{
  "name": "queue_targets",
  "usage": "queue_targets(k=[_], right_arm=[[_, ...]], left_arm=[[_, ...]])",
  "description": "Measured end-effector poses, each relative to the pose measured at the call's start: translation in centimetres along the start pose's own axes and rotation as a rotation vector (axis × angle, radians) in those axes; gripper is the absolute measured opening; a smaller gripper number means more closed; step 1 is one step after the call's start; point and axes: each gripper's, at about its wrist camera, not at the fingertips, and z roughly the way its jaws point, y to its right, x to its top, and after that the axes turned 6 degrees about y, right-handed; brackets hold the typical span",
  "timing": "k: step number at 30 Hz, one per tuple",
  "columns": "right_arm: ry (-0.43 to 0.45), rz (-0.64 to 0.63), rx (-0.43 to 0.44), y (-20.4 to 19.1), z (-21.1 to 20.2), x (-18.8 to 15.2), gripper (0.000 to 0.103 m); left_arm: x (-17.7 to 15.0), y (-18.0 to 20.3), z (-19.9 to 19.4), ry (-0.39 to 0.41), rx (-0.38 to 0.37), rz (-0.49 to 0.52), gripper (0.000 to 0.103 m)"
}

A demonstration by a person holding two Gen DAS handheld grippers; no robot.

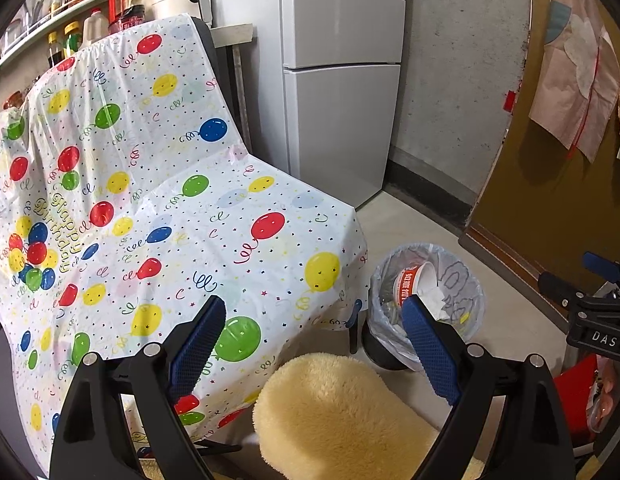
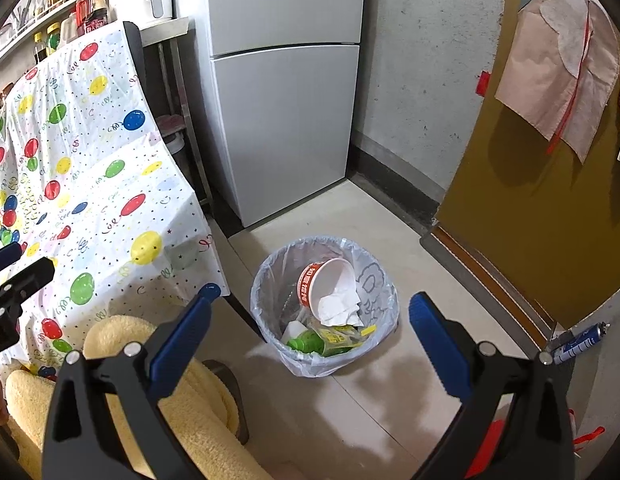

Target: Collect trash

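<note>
Trash already in bin point(image 2: 266, 280): noodle cup point(image 2: 329, 280), tissue point(image 2: 337, 306), green bottle point(image 2: 310, 343). Both my grippers, left point(image 1: 313, 316) and right point(image 2: 310, 300), wide open, holding nothing. Tablecloth point(image 1: 230, 220) looks clear, so probably near done.

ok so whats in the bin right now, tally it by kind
paper cup or bowl: 1
crumpled white tissue: 1
green bottle: 1
yellow wrapper: 1
total: 4 visible in the trash bin; anything deeper is hidden

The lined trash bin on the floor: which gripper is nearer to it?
Right, as far as I can judge. The right gripper hangs open facing the trash bin. The left gripper, also open, sits over the tablecloth's edge, the bin off to its right.
</note>
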Motion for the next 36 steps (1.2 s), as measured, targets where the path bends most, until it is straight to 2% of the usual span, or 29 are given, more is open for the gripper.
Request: queue_targets(k=[36], right_arm=[[0.005,0.01,-0.002,0.26,0.03,0.15,0.097]], left_arm=[[0.03,0.09,-0.22,0.005,-0.001,-0.016,0.089]])
